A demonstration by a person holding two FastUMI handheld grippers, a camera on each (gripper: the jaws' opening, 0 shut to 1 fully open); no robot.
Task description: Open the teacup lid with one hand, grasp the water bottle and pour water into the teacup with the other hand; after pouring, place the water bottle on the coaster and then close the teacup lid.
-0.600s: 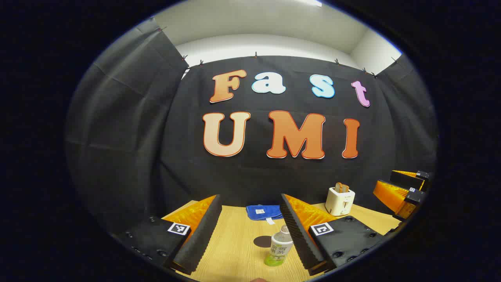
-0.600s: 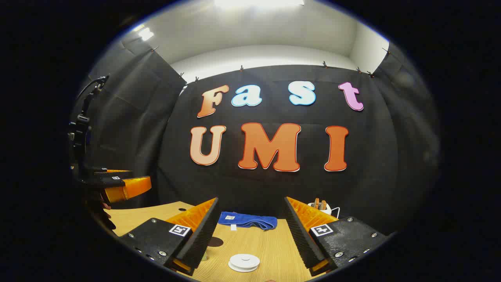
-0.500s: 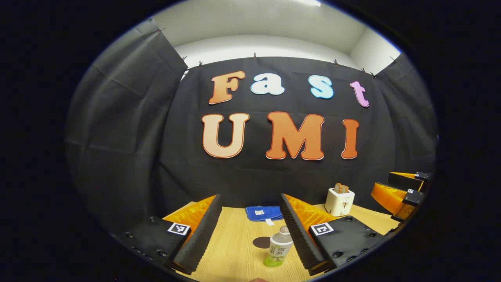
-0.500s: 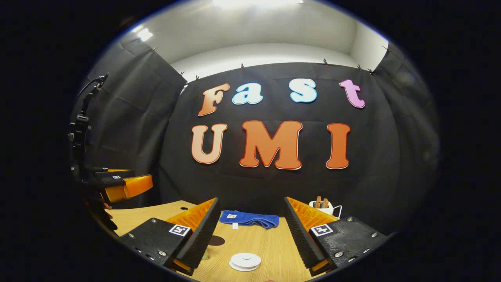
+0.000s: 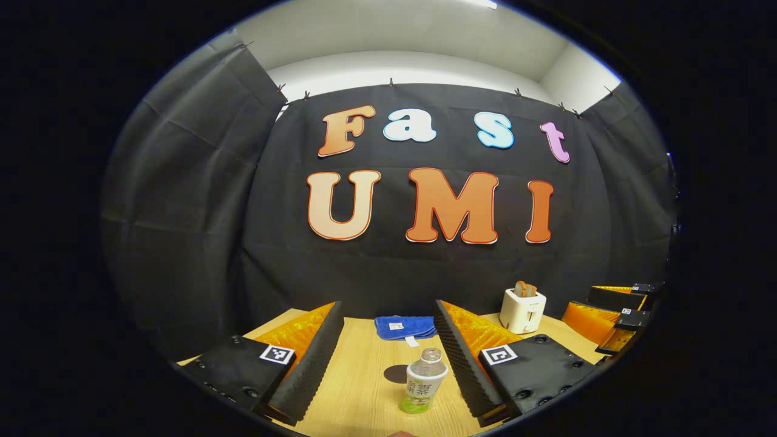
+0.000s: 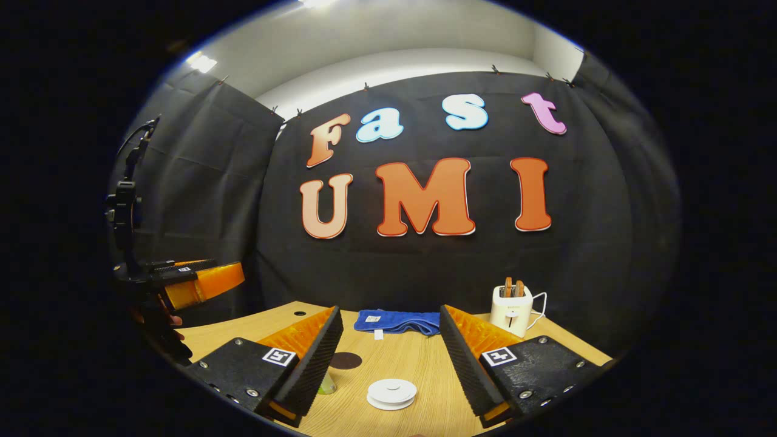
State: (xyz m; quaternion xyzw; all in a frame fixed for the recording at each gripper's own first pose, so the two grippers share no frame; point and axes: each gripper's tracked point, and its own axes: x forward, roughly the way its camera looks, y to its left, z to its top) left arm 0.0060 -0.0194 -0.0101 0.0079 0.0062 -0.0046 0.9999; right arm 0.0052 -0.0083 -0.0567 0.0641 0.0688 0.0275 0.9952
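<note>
A small clear water bottle point(image 5: 423, 383) with a pale label and green liquid at its base stands uncapped on the wooden table point(image 5: 358, 376), close to the inner side of my left gripper's right finger. My left gripper point(image 5: 387, 306) is open and holds nothing. Just behind the bottle lies a dark round coaster point(image 5: 394, 373). In the right gripper view the white teacup lid point(image 6: 392, 393) with its small knob sits low between the fingers of my open right gripper point(image 6: 390, 311). The bottle's base point(image 6: 328, 384) peeks from behind the left finger, and the coaster point(image 6: 346, 360) lies beyond it.
A blue cloth point(image 5: 403, 326) is folded at the table's back edge, against the black wall. A white toaster point(image 6: 513, 306) with bread in it stands at the back right. The other gripper point(image 6: 200, 282) hovers at the far left, held by a hand point(image 6: 173, 318).
Both views have tipped down a little, showing more table. The bottle now sits slightly left and lower in the left view. The toaster shows more fully in the right view. Both grippers stayed open.
</note>
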